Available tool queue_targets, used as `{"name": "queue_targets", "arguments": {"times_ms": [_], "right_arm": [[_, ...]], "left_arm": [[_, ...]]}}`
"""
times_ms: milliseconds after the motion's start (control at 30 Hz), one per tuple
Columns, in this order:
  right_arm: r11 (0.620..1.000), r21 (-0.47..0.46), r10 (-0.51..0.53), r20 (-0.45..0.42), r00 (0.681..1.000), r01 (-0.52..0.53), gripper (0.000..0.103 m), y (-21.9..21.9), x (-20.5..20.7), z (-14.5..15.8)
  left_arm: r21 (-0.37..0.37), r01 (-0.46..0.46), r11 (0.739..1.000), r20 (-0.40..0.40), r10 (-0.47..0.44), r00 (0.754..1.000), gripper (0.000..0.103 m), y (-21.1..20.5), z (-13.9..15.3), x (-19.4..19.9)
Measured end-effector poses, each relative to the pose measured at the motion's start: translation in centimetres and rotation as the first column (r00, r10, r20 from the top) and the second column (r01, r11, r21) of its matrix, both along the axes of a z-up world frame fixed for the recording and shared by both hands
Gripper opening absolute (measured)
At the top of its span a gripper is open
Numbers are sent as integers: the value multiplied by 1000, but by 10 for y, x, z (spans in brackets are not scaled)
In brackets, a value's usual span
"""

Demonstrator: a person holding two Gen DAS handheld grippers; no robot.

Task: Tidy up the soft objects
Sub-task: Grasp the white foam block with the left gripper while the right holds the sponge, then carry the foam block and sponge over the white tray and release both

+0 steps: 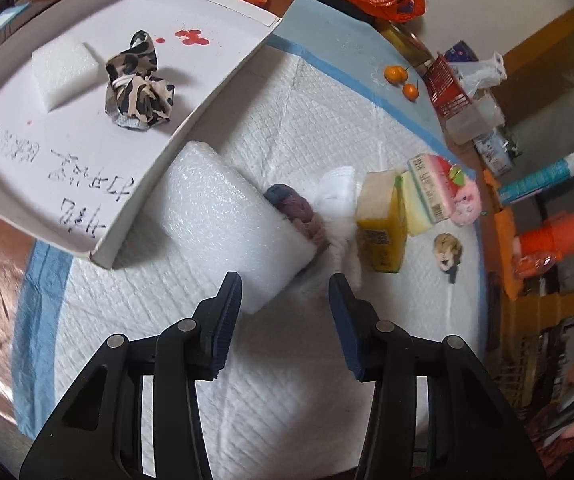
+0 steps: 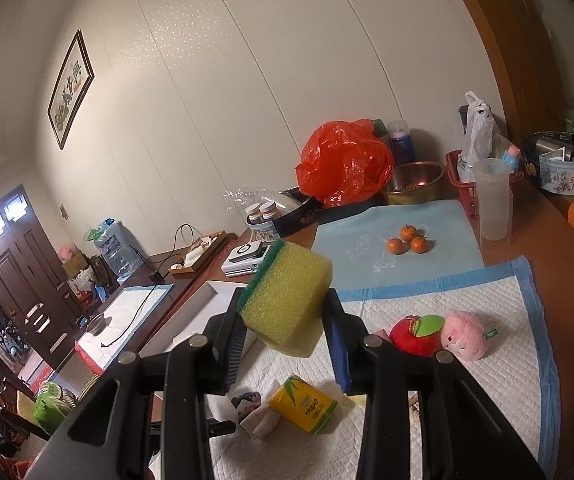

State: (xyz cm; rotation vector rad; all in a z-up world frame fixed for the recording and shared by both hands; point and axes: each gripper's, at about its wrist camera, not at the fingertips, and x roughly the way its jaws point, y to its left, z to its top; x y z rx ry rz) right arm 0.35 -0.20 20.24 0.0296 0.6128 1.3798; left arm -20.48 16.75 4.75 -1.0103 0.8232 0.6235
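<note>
- The right gripper (image 2: pixel 285 312) is raised above the bench, and its fingers (image 2: pixel 233 344) are closed on a yellow sponge (image 2: pixel 287 300) that has a green layer on its far side; the sponge sits between the two pads.
- The left gripper (image 1: pixel 285 312) hangs low over the white quilted pad (image 1: pixel 287 380), its fingers (image 1: pixel 225 320) spread wide and holding nothing.
- Just beyond the left fingertips, at 12 o'clock, lies a white foam block (image 1: pixel 223 216), touching the wall of the white tray (image 1: pixel 175 136).
- At 1 o'clock from this block are a yarn ball (image 1: pixel 295 208), a white cloth (image 1: pixel 337 196) and a yellow tissue pack (image 1: pixel 381 232).
- Farther at 2 o'clock lies a pink plush toy (image 1: pixel 465 204).
- In the tray, at 11 o'clock, rest a camouflage cloth (image 1: pixel 139 84) and a small foam cube (image 1: pixel 65 74), close together.
</note>
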Motion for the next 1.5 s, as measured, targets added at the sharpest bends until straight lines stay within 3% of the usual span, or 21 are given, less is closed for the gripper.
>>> {"name": "queue_targets", "arguments": {"times_ms": [167,267,367,567,667,800,933,1033,1100,1267,1500], "right_arm": [[1000,3,-12,2,1000,12,38,-6,4,1],[1000,1,-20,-3,1000,20,38,-8,7,0],[1000,0,-21,-3,1000,21,38,-9,8,-1],[1000,-1,-18,-4,1000,18,38,-11,8,-2],[1000,-2,-19,-2,1000,19,38,-12,8,-2],[1000,-1,-17,-2,1000,17,38,-12,7,-3],[1000,3,-13,4,1000,13,38,-12,6,-2],[1000,13,-7,13,1000,7,38,-9,5,3],[1000,20,-3,16,1000,2,38,-6,4,7],[998,54,15,27,1000,-17,38,2,-6,19],[995,90,42,65,997,-48,38,17,-26,40]], "left_arm": [[-58,-137,989,45,140,989,68,14,-2,-19],[-123,-182,976,41,188,981,69,21,-14,-22],[-132,-207,969,15,211,977,69,25,-24,-15],[-52,-253,966,8,254,967,69,31,-28,-10],[-54,-216,975,33,218,975,55,29,-32,-9],[-19,-192,981,61,193,979,55,22,-24,-12],[59,-169,984,95,163,982,55,15,5,-18],[160,-157,975,143,135,981,55,9,43,-26],[241,-164,957,189,119,975,55,6,74,-35],[432,-194,881,248,91,965,55,1,139,-59],[548,-259,795,293,107,950,55,22,194,-93]]}}
